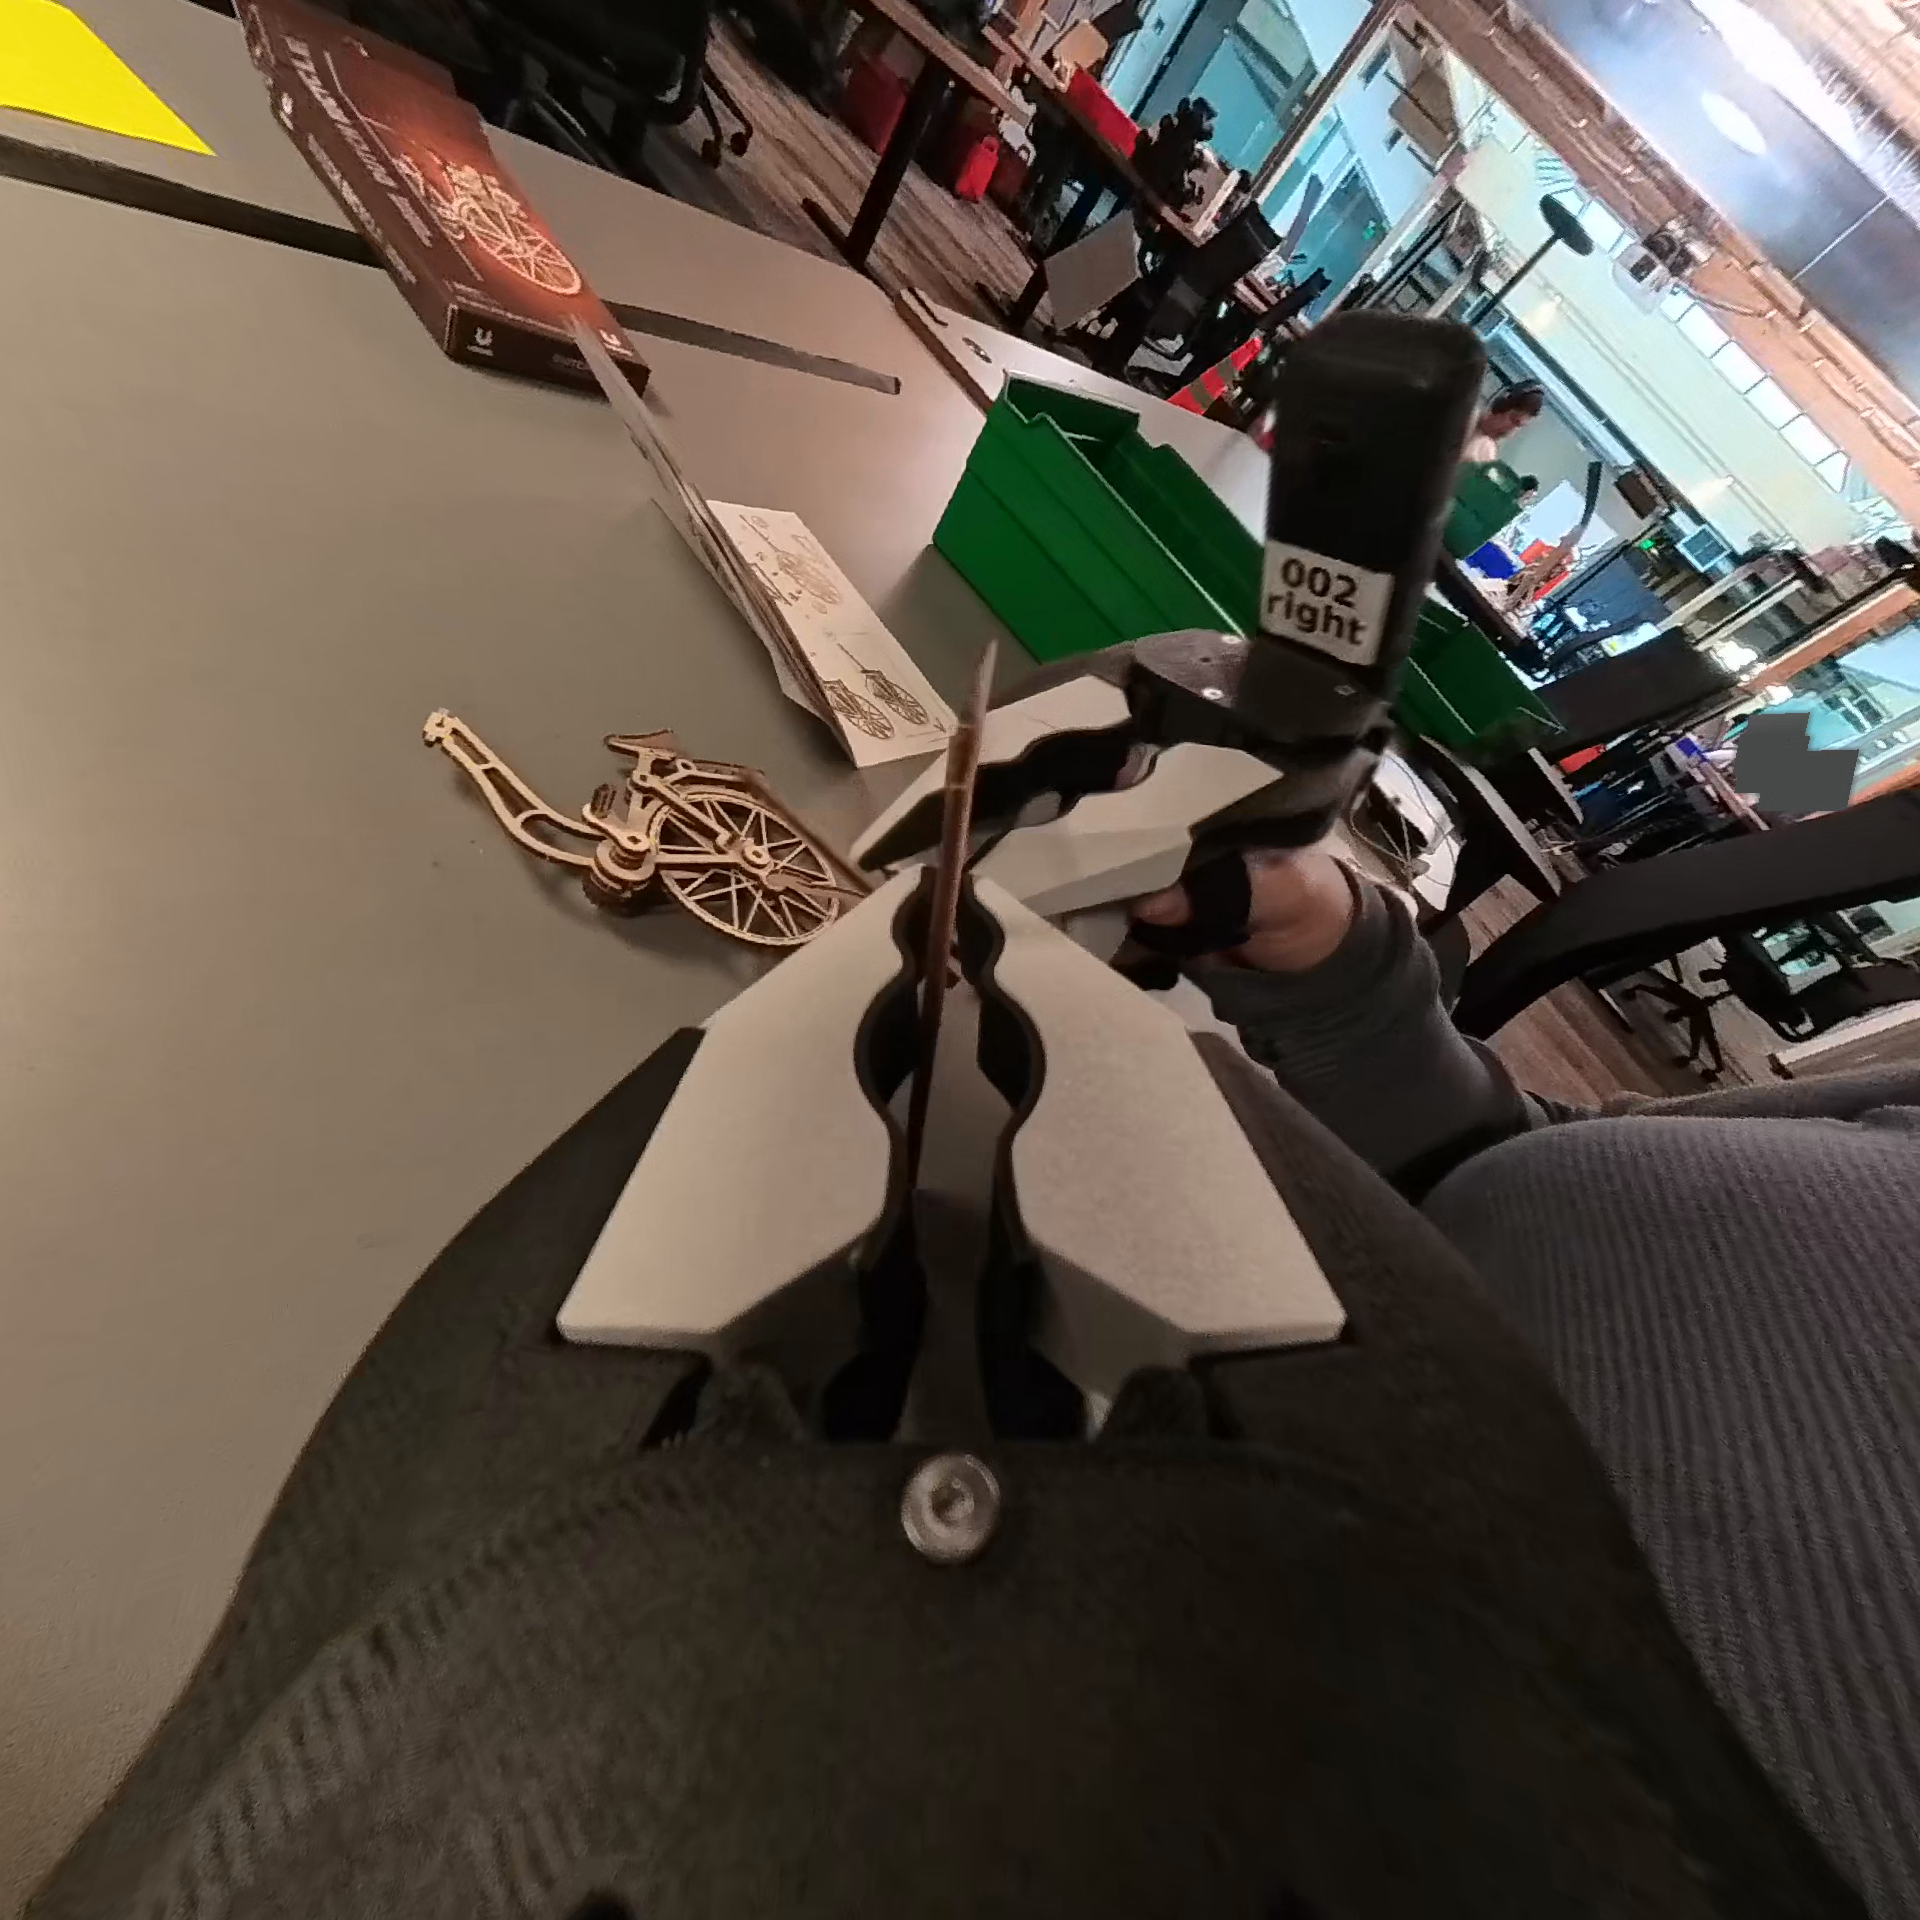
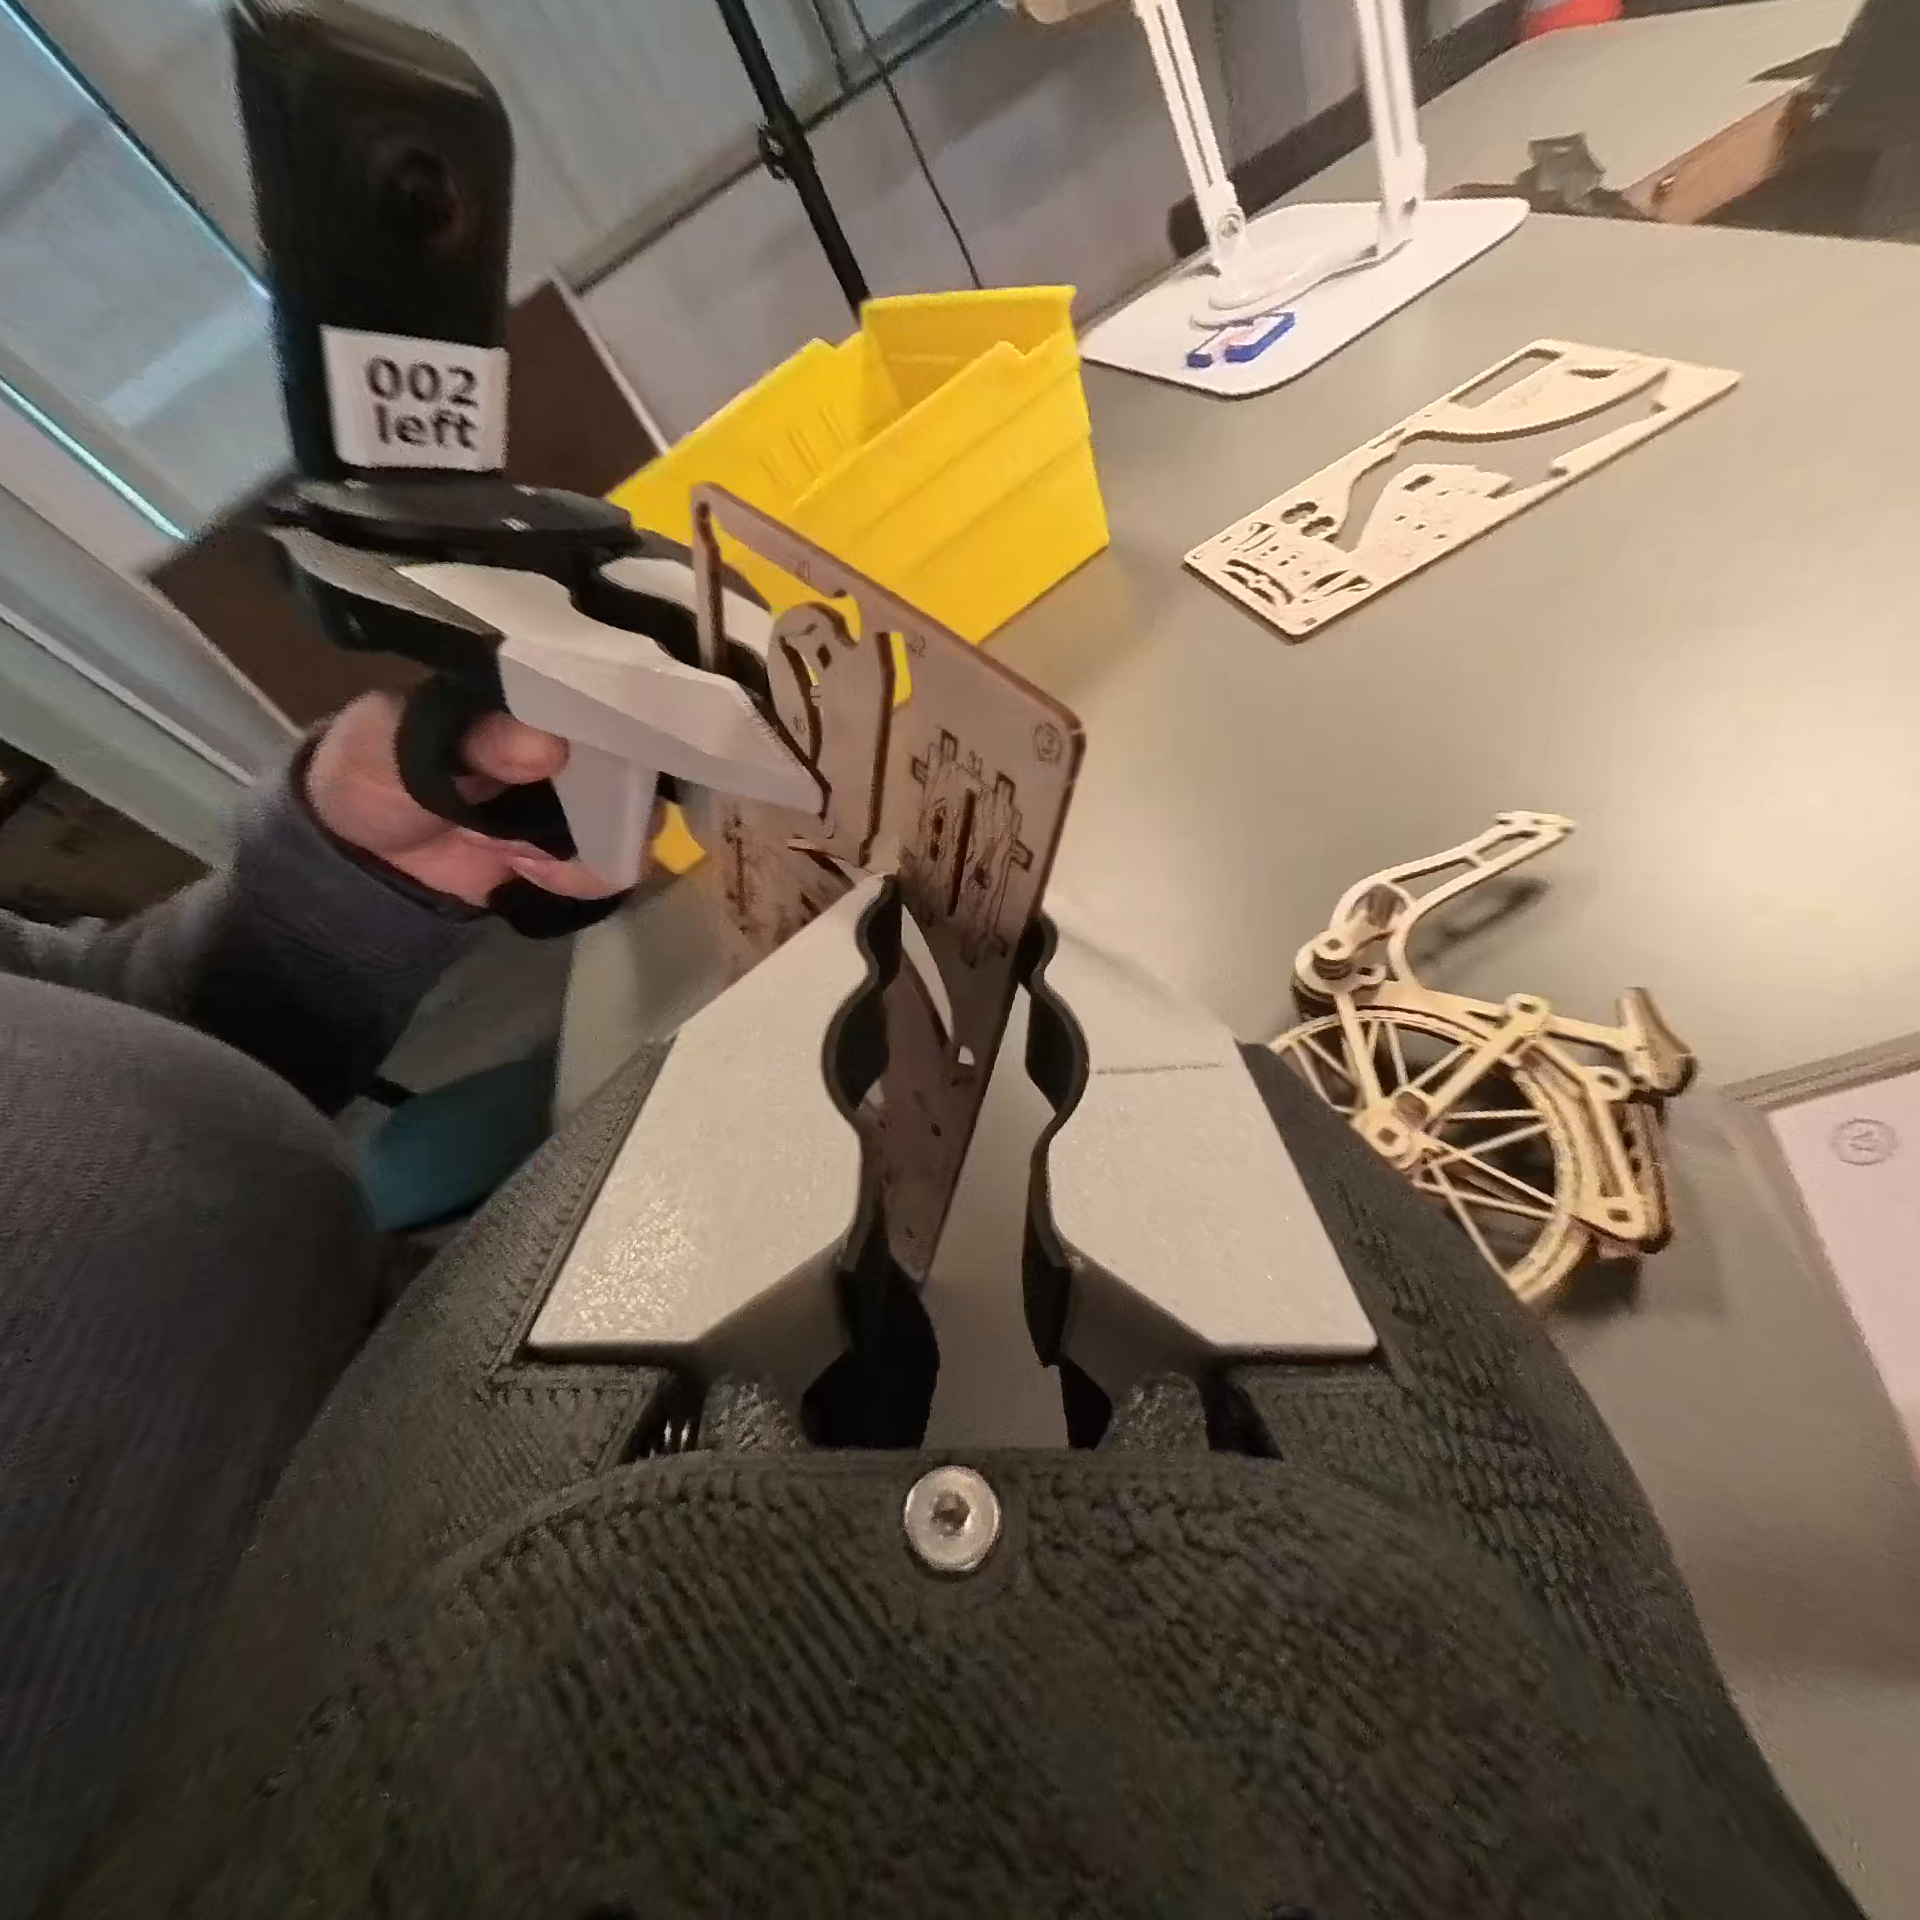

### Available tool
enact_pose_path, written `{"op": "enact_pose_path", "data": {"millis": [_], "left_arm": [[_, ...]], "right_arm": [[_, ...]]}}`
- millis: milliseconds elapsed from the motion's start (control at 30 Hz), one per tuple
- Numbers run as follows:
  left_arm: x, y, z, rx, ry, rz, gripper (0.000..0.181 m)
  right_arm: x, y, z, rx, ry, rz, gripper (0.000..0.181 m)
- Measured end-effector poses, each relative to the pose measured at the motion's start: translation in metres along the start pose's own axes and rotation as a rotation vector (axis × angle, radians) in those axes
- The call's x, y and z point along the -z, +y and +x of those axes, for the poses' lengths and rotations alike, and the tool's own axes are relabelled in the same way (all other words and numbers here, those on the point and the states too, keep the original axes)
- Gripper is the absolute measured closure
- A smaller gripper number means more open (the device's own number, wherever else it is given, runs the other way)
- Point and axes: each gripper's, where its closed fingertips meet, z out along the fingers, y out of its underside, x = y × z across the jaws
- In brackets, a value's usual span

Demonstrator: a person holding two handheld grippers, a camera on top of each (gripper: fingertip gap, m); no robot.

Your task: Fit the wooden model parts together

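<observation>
A thin dark wooden parts sheet with cut-out pieces is held upright between both grippers, above the table edge. My left gripper is shut on it; the left wrist view shows the sheet edge-on. My right gripper grips the same sheet, which stands slanted across its narrow jaw gap. Each gripper also shows in the other's view, the right and the left, both clamped on the sheet. A partly built wooden bicycle lies flat on the grey table, also in the right wrist view.
An open instruction booklet and the dark kit box lie beyond the bicycle. Green bins stand at the table's far side. A yellow bin, a second light wooden sheet and a white stand base are on the table.
</observation>
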Motion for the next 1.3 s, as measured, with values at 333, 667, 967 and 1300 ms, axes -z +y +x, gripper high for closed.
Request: {"op": "enact_pose_path", "data": {"millis": [333, 667, 967, 1300], "left_arm": [[0.004, -0.008, 0.003, 0.009, 0.017, 0.024, 0.180], [0.035, -0.011, 0.046, 0.013, 0.302, 0.019, 0.180], [0.030, -0.010, 0.040, -0.041, 0.161, 0.069, 0.163], [0.020, 0.000, 0.042, -0.039, 0.203, 0.004, 0.179]], "right_arm": [[0.002, -0.011, -0.003, 0.102, 0.105, 0.023, 0.156], [0.034, -0.009, -0.060, -0.025, -0.404, 0.119, 0.149], [0.025, -0.007, -0.068, -0.136, -0.504, 0.167, 0.181], [0.054, -0.059, -0.033, -0.221, -0.398, 0.508, 0.164]]}}
